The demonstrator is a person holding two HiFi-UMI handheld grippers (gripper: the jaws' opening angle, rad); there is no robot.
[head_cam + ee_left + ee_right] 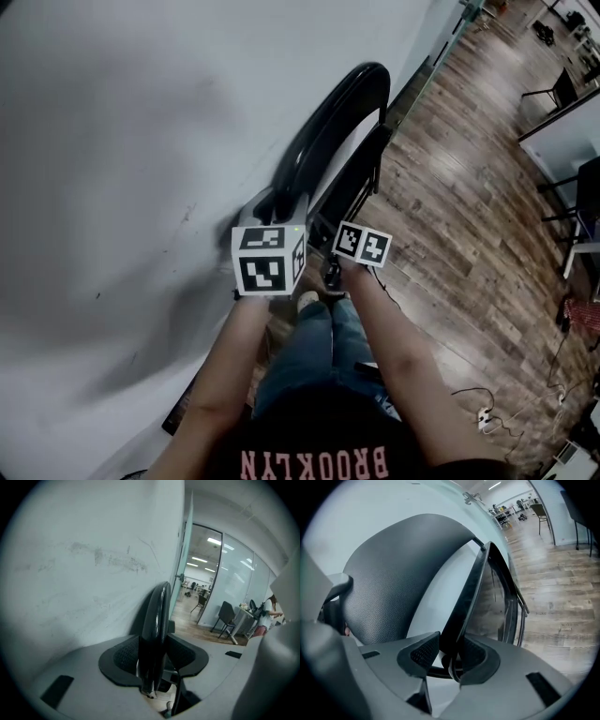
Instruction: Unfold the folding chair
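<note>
A black folding chair (349, 117) stands folded, leaning on a white wall (141, 141). My left gripper (274, 204) is shut on the rounded top edge of its backrest (157, 616), and both pads (125, 654) press on that edge. In the right gripper view the padded backrest (393, 573) fills the left, and the thin seat panel (474, 590) runs up from my right gripper (449, 654), which is shut on the panel's near edge. The chair's metal legs (516, 606) show behind the seat. Both marker cubes hide the jaws in the head view.
Wooden floor (469, 187) stretches to the right of the chair. Dark chairs and a white desk (572, 122) stand at the far right, and cables with a power strip (487, 417) lie on the floor. The person's legs (319, 347) are right behind the chair.
</note>
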